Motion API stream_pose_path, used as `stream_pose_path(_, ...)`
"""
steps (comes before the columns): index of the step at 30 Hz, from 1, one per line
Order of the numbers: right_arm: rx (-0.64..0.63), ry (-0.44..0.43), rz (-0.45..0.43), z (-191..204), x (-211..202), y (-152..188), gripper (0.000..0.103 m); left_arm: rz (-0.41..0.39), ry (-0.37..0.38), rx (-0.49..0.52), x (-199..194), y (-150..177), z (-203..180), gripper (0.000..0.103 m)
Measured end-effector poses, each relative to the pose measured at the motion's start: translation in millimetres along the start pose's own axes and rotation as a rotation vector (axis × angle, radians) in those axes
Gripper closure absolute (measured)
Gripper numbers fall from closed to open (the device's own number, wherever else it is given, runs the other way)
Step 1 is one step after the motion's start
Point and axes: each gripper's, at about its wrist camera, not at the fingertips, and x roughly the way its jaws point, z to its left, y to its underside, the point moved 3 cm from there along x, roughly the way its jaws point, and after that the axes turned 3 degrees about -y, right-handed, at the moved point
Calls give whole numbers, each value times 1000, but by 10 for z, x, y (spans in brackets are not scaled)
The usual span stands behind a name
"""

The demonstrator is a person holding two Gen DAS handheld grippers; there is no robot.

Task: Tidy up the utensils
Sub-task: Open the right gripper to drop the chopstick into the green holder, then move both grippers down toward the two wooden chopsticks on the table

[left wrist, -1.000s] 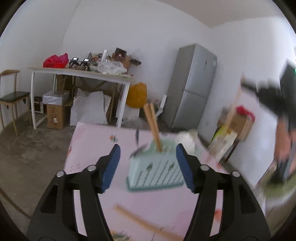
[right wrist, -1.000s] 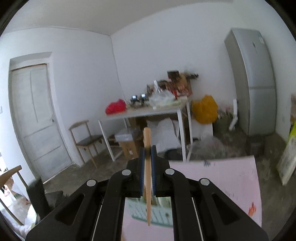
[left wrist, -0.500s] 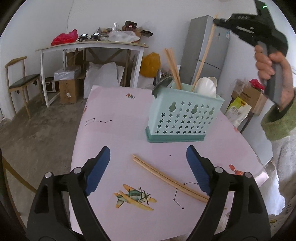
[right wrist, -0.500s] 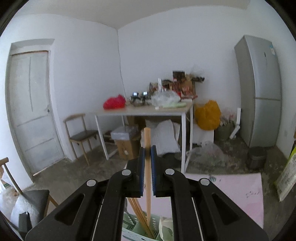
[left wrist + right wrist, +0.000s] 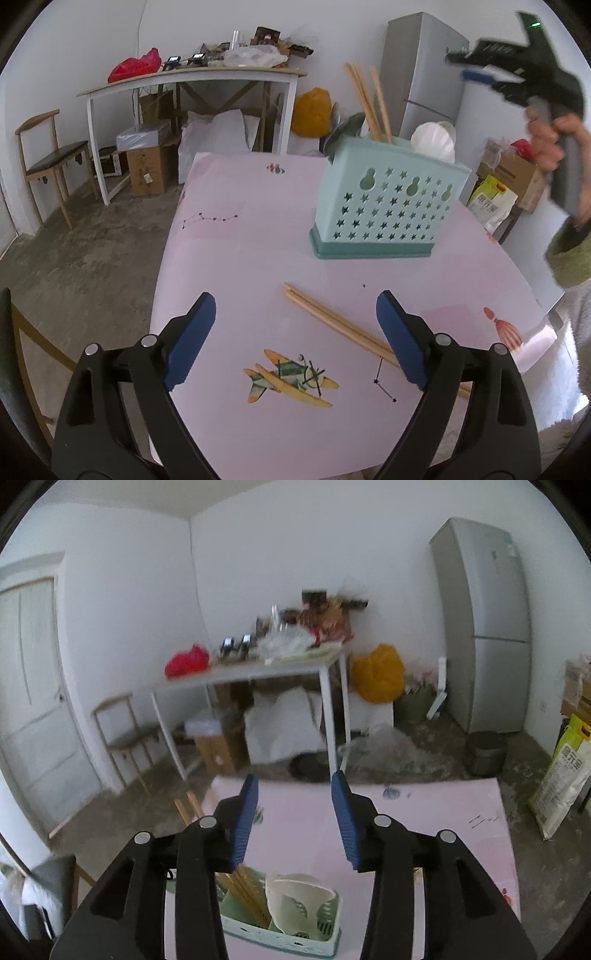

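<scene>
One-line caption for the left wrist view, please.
Left gripper, jaws opening, hovers over two chopsticks lying on the pink table, near the teal utensil caddy.

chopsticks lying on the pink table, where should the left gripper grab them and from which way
Probably near the middle of the pair of chopsticks, coming down from above. They lie flat, side by side and touching, running diagonally on the table, so the pads should close across the thin width. The left gripper, jaws opening, stands wide with nothing held; the pair lies beneath it.
</scene>
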Motion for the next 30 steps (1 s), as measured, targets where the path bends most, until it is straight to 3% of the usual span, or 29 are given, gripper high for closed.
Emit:
stream_pose_path(3,13,-32,-62,17,-368,-27,62,16,-18,9,26,22,-9,18)
stream_pose_path(7,-26,-92,-61,178,-698,224,61,35,-28,24,64,57,-45,18)
stream_pose_path(10,-35,-137,18,281,-713,596,61,58,-45,49,141,63,-108,18)
stream_pose_path(15,62,-155,307,311,-405,1553,61,117,-59,89,363,82,-238,18)
stream_pose_path(18,133,-156,397,243,-330,1924,61,146,-64,121,475,126,-347,18)
stream_pose_path(24,197,-166,459,155,-282,2238,61,199,-98,177,608,283,-492,18)
stream_pose_path(30,195,-191,470,155,-263,2254,62,192,-123,185,571,311,-485,18)
